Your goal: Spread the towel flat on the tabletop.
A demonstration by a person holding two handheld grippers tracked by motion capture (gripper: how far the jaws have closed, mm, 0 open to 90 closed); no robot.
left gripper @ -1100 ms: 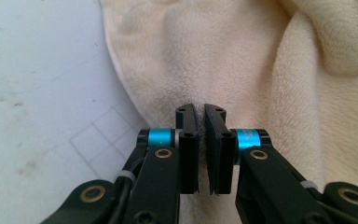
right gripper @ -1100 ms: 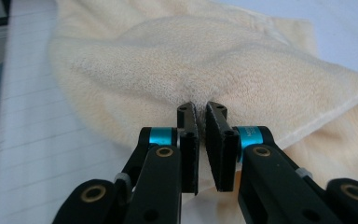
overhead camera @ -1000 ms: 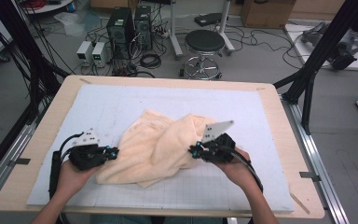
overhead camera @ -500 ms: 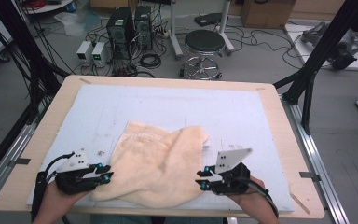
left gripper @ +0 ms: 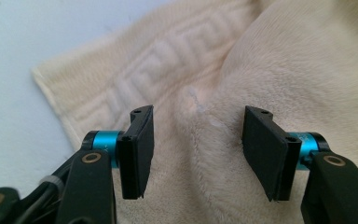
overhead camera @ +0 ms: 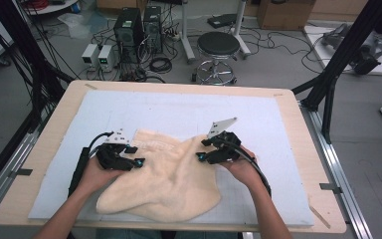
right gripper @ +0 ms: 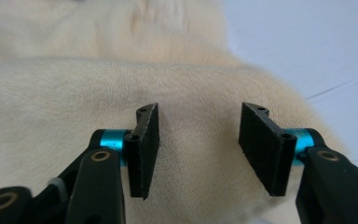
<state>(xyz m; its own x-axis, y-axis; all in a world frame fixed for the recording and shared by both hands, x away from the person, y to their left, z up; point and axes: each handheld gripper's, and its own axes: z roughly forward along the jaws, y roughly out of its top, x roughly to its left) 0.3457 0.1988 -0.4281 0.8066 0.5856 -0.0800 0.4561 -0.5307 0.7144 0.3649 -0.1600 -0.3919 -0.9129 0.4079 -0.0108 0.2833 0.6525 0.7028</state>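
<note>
- One cream towel [overhead camera: 169, 174] lies on the table.
- One wooden table [overhead camera: 298, 129] carries one pale blue mat [overhead camera: 179, 109].
- Two hand-held grippers: the left gripper [overhead camera: 129, 160] and the right gripper [overhead camera: 205, 149].
- Two hands hold them, one each: the left hand [overhead camera: 95, 174], the right hand [overhead camera: 241, 167].
- One round black stool [overhead camera: 219, 46] stands on the floor behind the table.
- Two dark computer towers [overhead camera: 140, 26] stand side by side.
- Two small white boxes [overhead camera: 98, 54] sit beside the towers.
</note>
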